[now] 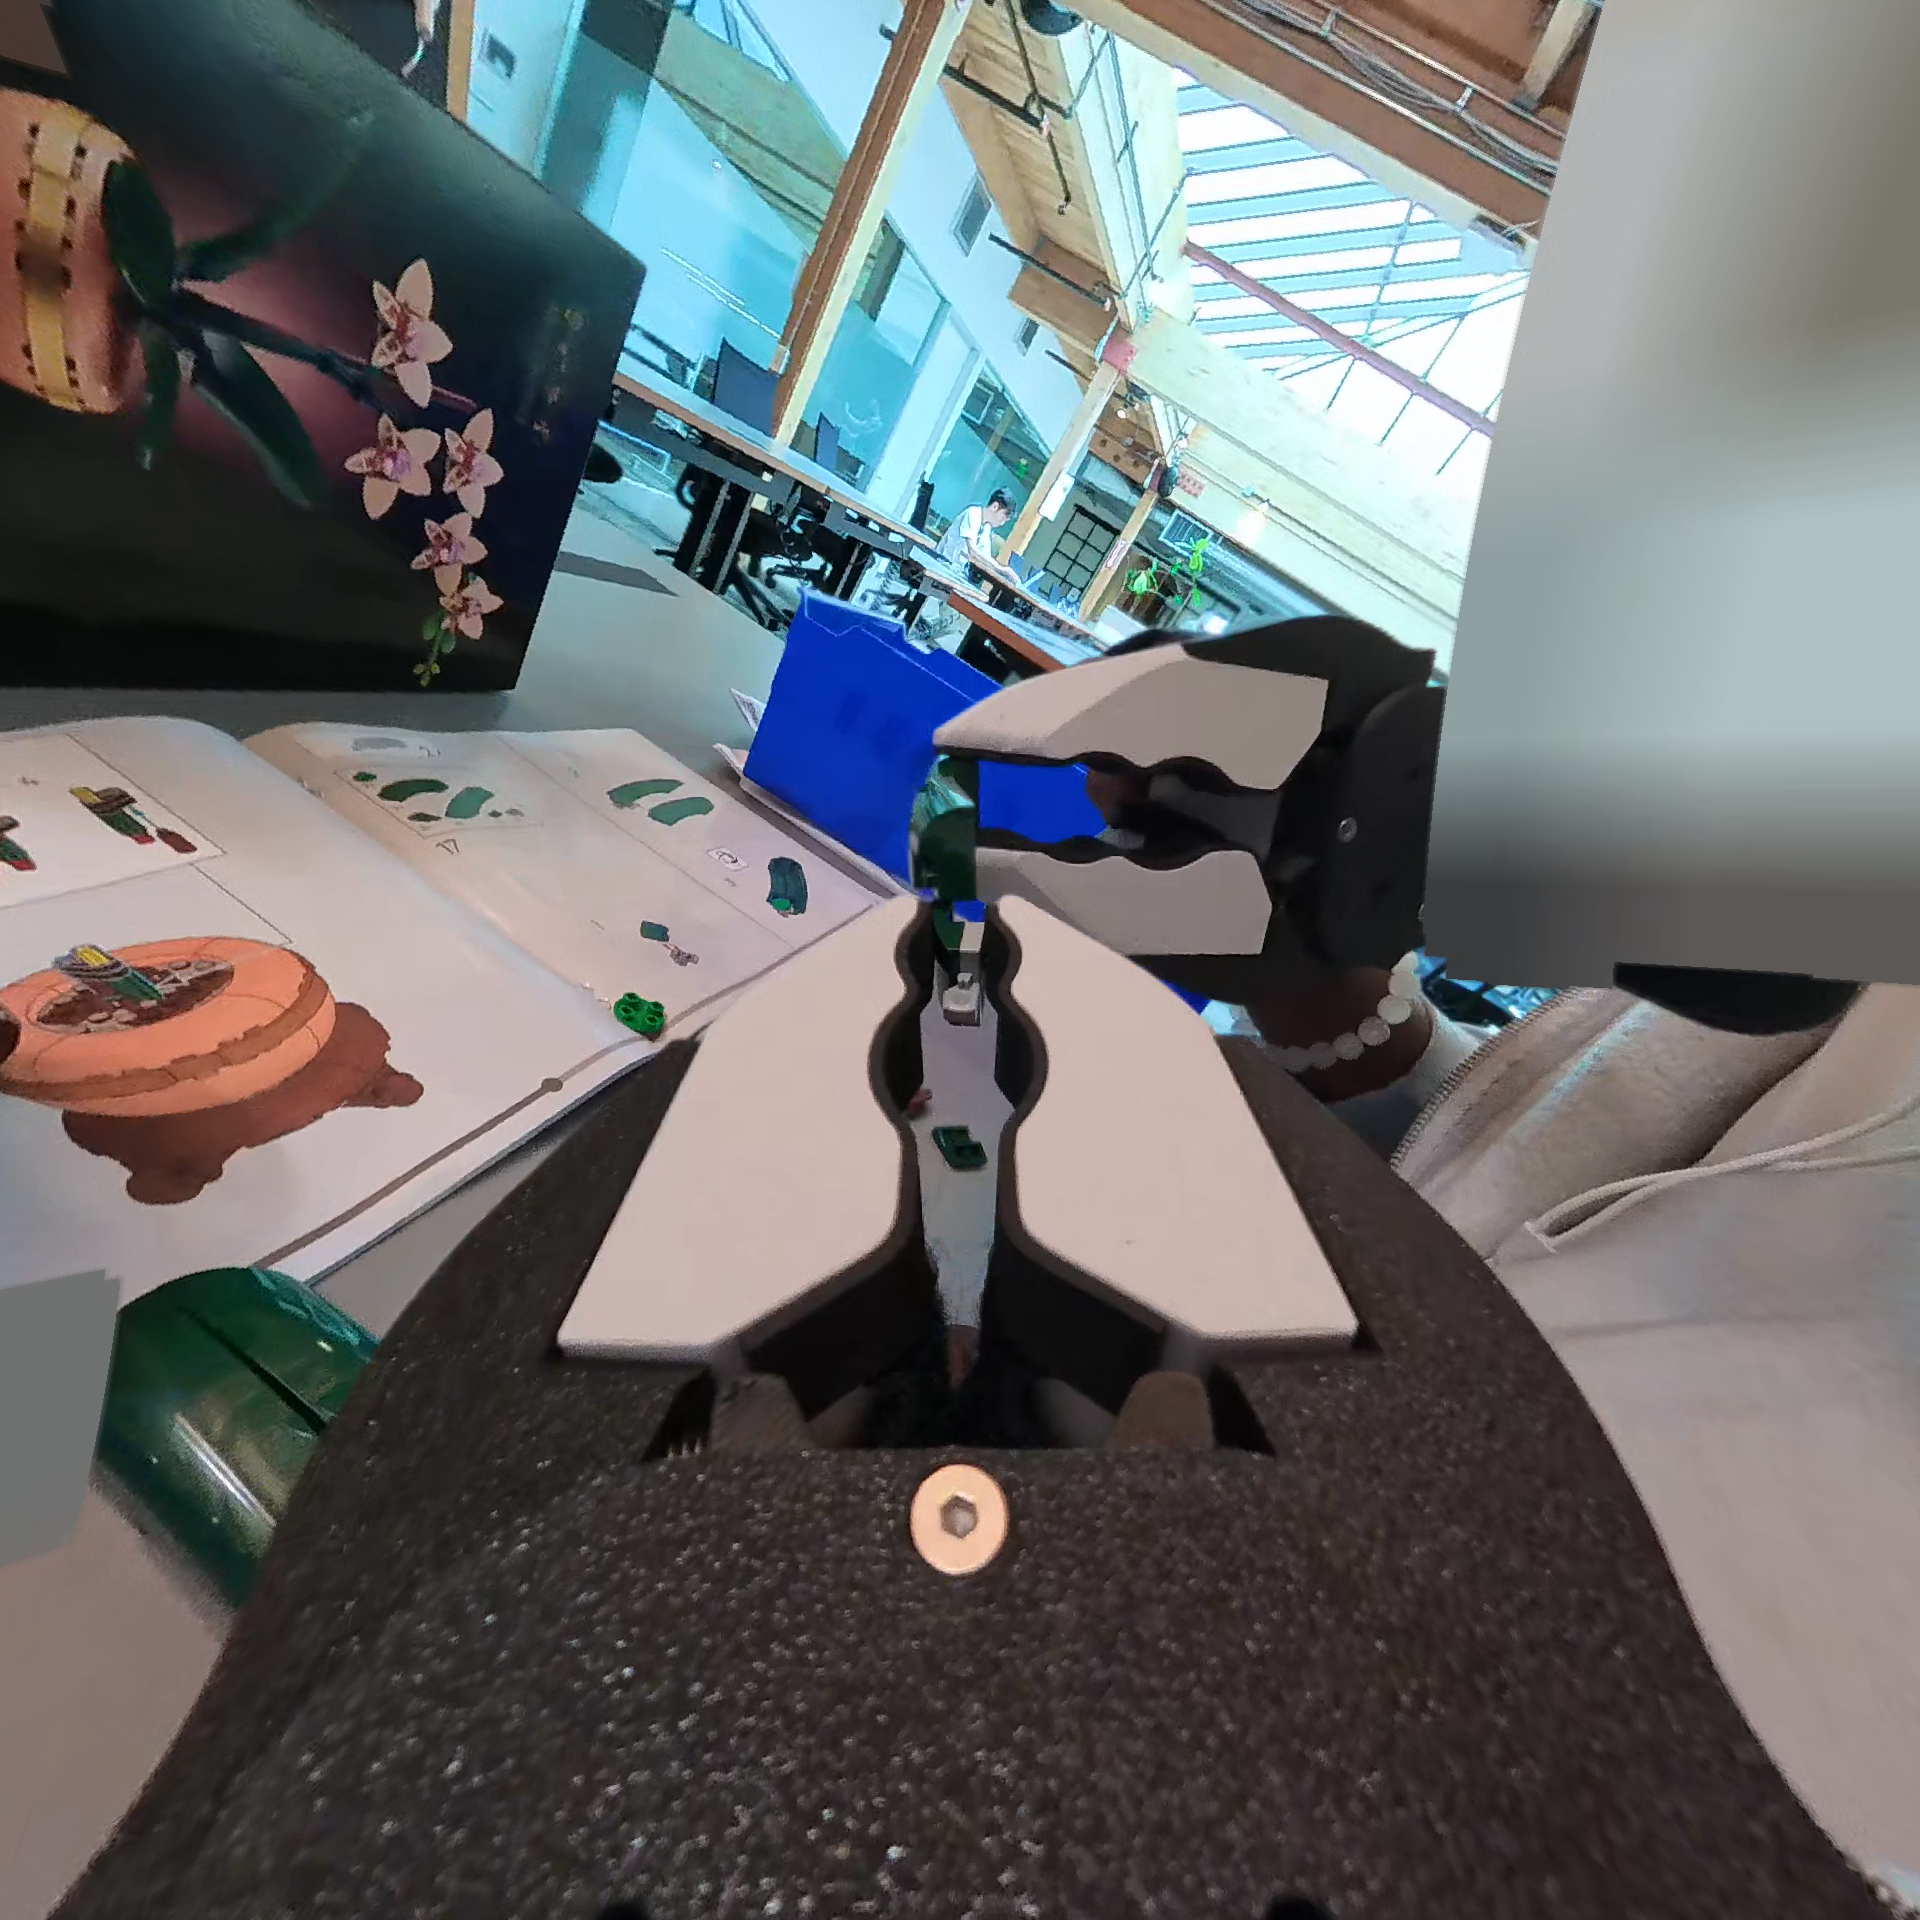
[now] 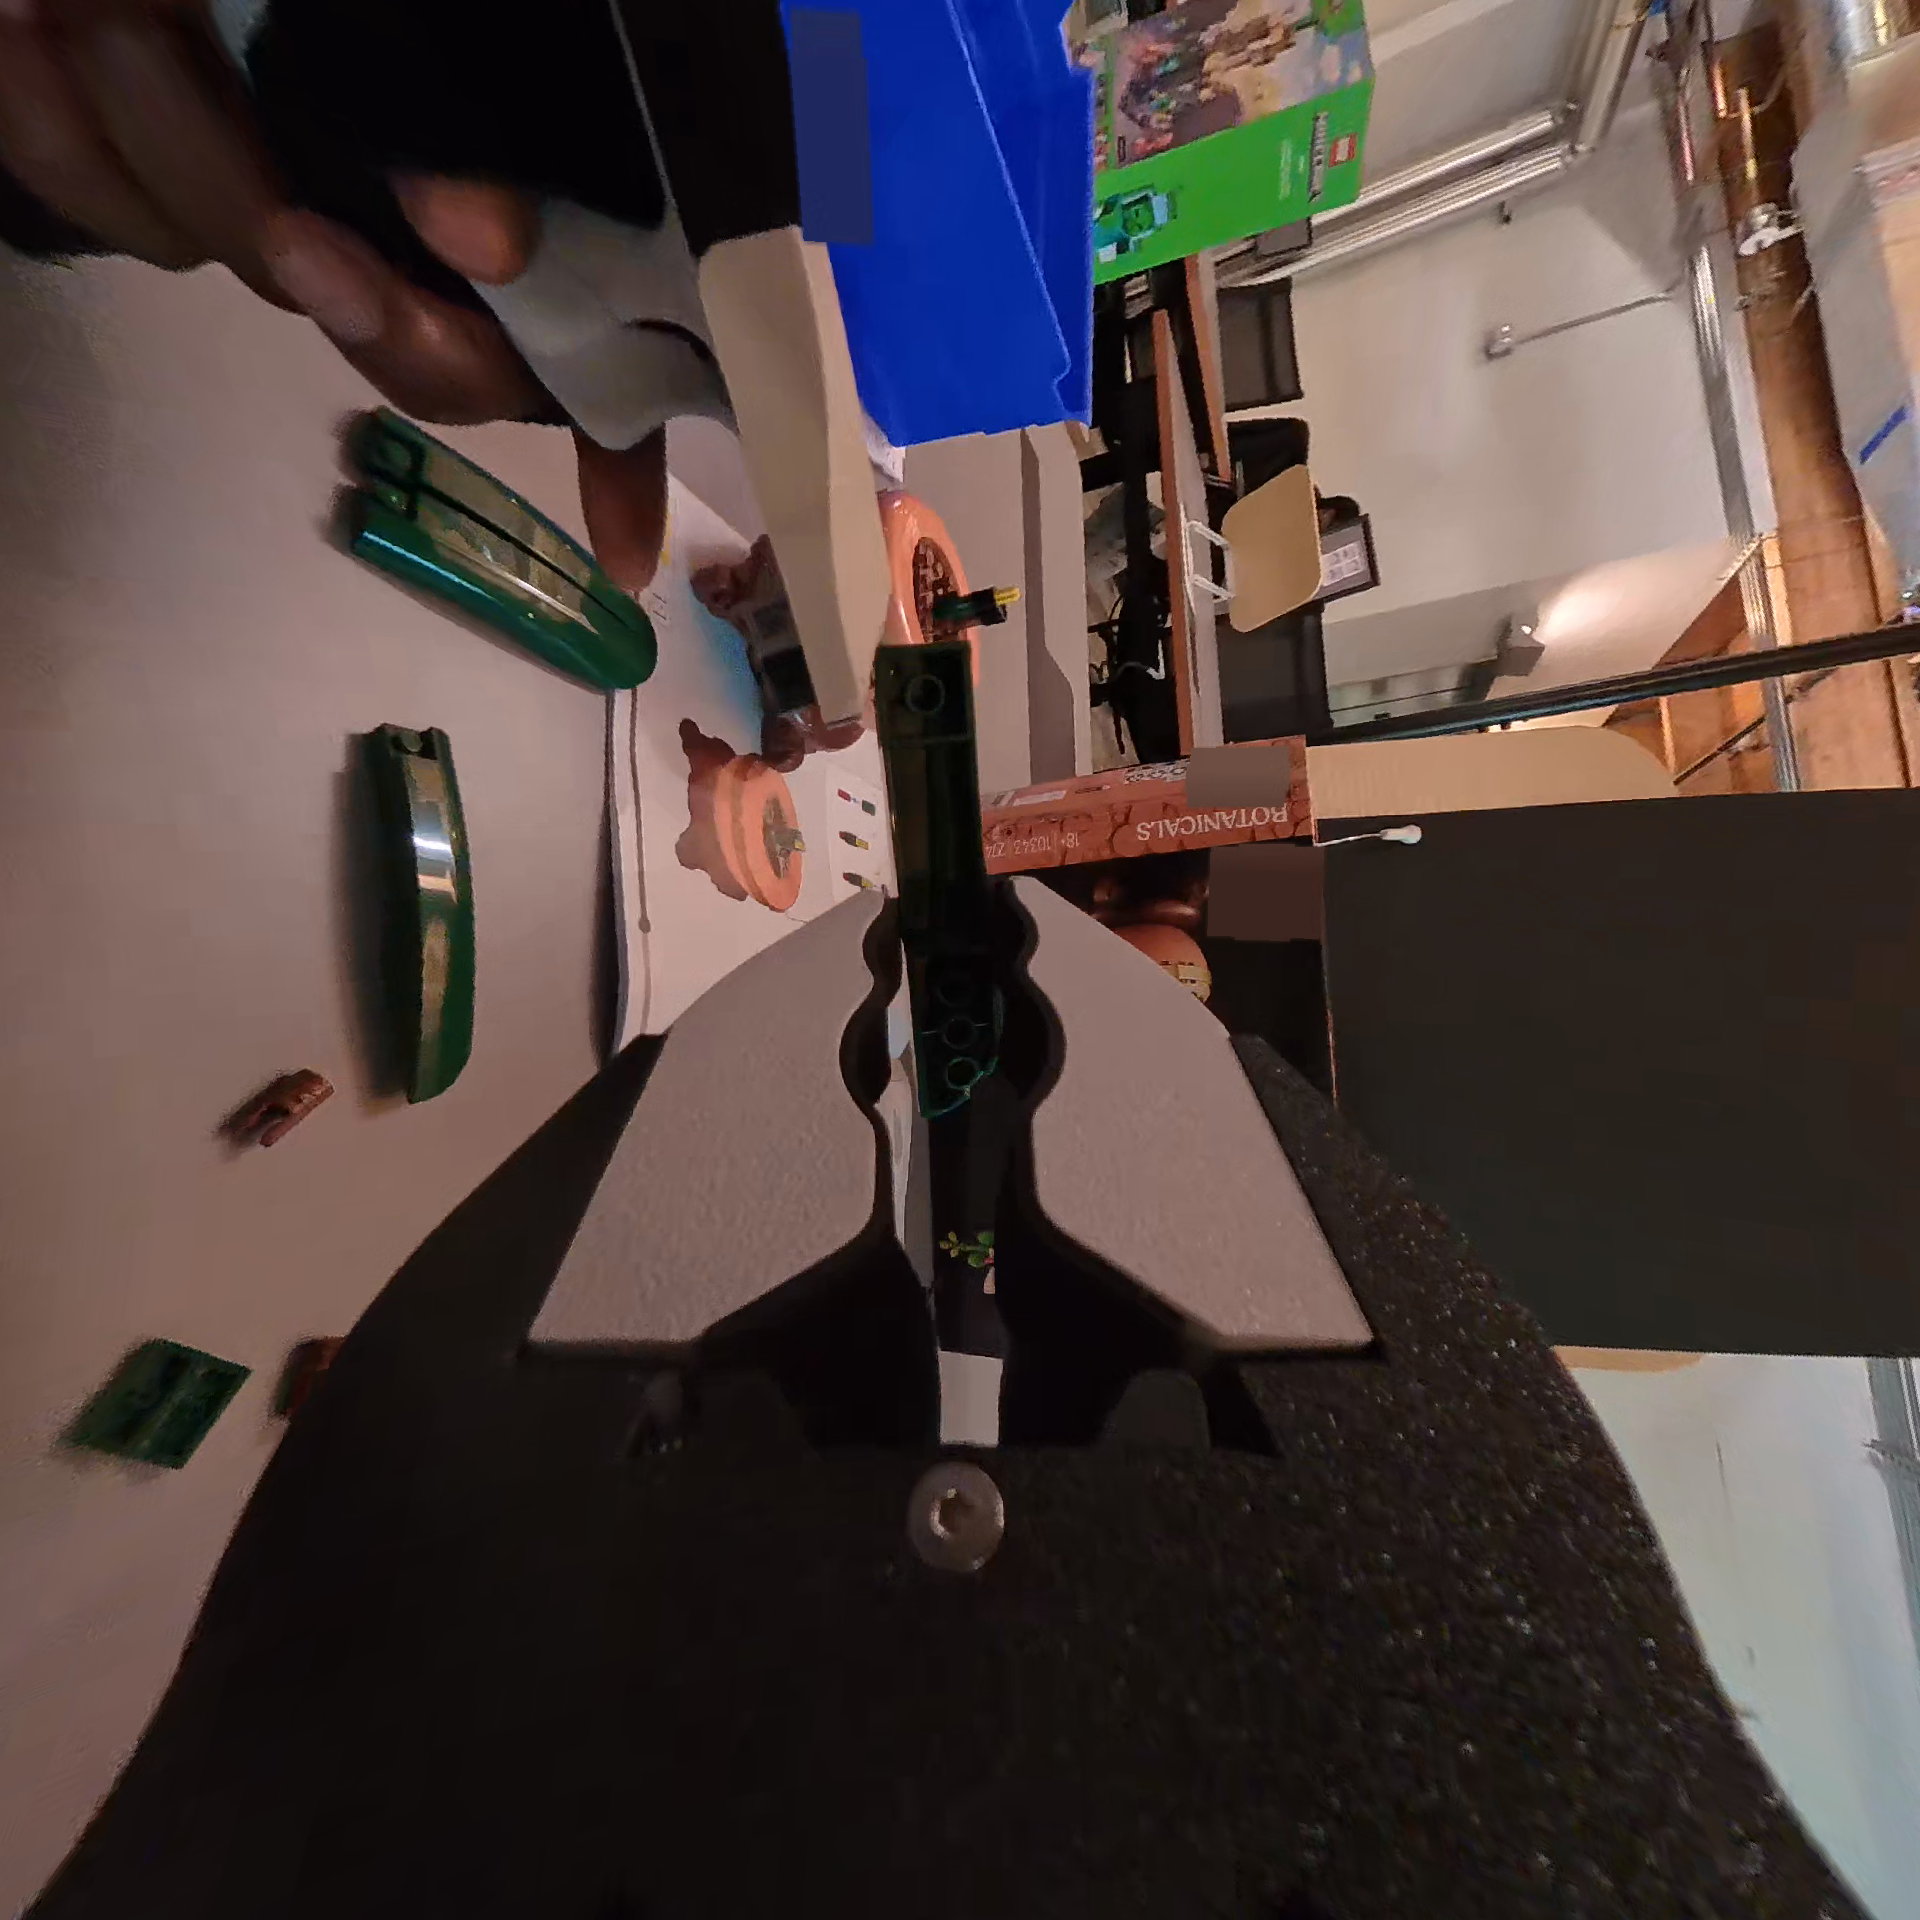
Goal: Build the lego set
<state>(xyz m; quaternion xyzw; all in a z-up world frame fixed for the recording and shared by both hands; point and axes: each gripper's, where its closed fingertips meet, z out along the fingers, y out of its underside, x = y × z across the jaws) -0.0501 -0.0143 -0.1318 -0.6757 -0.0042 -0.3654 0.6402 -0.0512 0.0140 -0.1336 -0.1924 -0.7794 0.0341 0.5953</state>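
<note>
My left gripper [image 1: 954, 914] is shut on a small grey and green piece [image 1: 961, 987] held at its tips. My right gripper [image 2: 948, 894] is shut on a long dark green piece [image 2: 930, 831] that sticks out past its tips. In the left wrist view the right gripper [image 1: 961, 805] comes in from the right, and its dark green piece [image 1: 945, 842] sits just above my left fingertips, close to or touching the small piece. In the right wrist view a left finger [image 2: 800, 468] and the small piece [image 2: 777, 649] sit just left of the long piece's end.
The open instruction booklet [image 1: 364, 935] lies on the table at left, with the set's dark box [image 1: 260, 364] behind and a blue bin [image 1: 842, 748] beyond. Curved green pieces [image 2: 499, 561] [image 2: 421, 914], a small green plate [image 2: 156, 1403] and a brown piece [image 2: 275, 1107] lie loose. Left and right tips are no more than a few centimetres apart. From either gripper's tips it is about 15 cm to the small green plate [image 2: 156, 1403].
</note>
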